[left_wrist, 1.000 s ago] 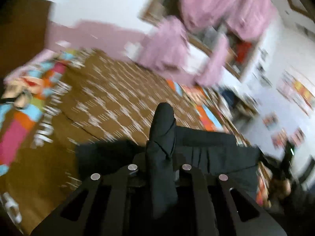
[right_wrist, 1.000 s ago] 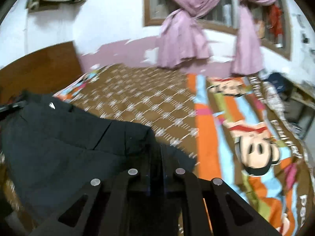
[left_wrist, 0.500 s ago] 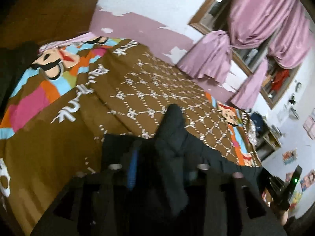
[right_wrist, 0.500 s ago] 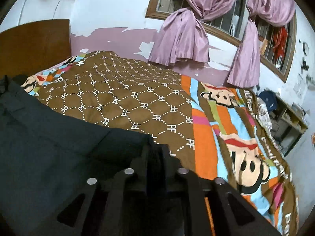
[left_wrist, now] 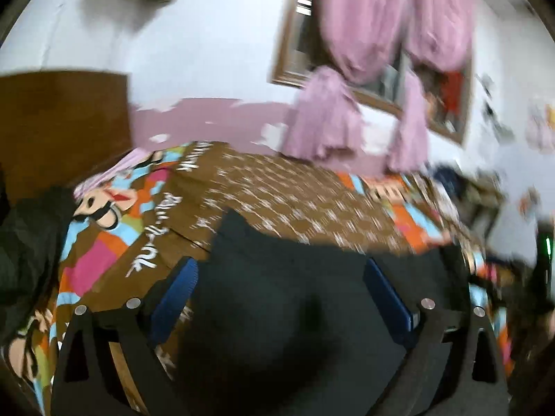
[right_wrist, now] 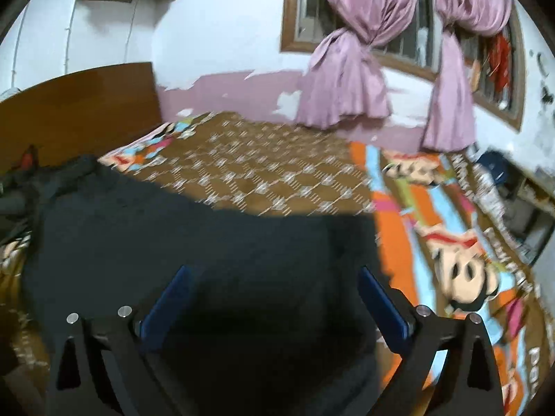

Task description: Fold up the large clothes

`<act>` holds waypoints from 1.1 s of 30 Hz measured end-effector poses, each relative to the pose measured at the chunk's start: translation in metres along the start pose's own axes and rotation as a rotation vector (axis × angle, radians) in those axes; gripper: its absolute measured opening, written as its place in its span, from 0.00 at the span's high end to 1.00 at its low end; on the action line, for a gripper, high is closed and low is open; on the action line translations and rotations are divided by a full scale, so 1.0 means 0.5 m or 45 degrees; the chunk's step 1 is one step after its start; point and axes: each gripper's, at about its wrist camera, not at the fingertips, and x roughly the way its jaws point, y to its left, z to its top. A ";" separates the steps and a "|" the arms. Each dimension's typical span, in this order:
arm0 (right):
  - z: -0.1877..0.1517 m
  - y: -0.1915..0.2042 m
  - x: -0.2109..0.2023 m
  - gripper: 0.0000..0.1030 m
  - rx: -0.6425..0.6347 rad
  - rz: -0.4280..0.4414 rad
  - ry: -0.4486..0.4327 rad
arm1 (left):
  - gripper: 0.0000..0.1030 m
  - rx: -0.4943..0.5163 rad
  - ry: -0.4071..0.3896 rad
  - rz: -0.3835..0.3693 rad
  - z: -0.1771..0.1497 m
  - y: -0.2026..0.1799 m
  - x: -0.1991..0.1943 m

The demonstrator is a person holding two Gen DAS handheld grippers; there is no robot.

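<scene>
Right now I am holding both grippers spread wide and gripping nothing, the left gripper (left_wrist: 281, 274) and right gripper (right_wrist: 274, 277) hovering over the dark garment (right_wrist: 208, 242), which is lying flat on the patterned bedspread (right_wrist: 277, 173). I am judging that a careless pinch risks catching the bedspread too, or bunching the fold.

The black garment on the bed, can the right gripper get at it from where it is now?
Probably yes: the right gripper is open, its blue pads apart, with the black garment spread flat right below and nothing between them.
</scene>
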 end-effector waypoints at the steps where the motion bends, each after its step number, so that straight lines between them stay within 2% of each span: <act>1: -0.006 0.010 0.005 0.05 0.001 0.029 0.025 | 0.09 0.026 0.020 -0.015 -0.012 -0.016 0.002; 5: -0.033 0.047 0.046 0.05 0.016 0.125 0.149 | 0.09 0.056 0.208 -0.086 -0.074 -0.072 0.059; 7: -0.053 0.049 0.072 0.05 0.030 0.130 0.200 | 0.09 0.066 0.263 -0.061 -0.092 -0.083 0.092; 9: -0.067 0.041 0.101 0.00 0.058 0.133 0.223 | 0.09 0.113 0.299 0.001 -0.105 -0.091 0.131; 12: -0.057 0.041 0.144 0.00 0.010 0.112 0.172 | 0.02 0.143 0.293 0.046 -0.100 -0.090 0.175; 17: -0.028 0.029 0.204 0.00 0.007 0.021 0.121 | 0.01 0.178 0.257 0.082 -0.073 -0.075 0.247; 20: -0.019 0.007 0.239 0.00 0.026 -0.063 0.104 | 0.01 0.107 0.264 0.106 -0.060 -0.051 0.287; 23: -0.008 -0.019 0.277 0.00 0.033 -0.142 0.110 | 0.01 0.066 0.296 0.080 -0.057 -0.029 0.306; 29: -0.017 -0.045 0.315 0.00 0.081 -0.073 0.135 | 0.01 0.012 0.350 0.012 -0.053 -0.005 0.330; 33: -0.024 -0.053 0.325 0.00 0.116 -0.042 0.151 | 0.01 0.024 0.335 0.006 -0.053 -0.015 0.342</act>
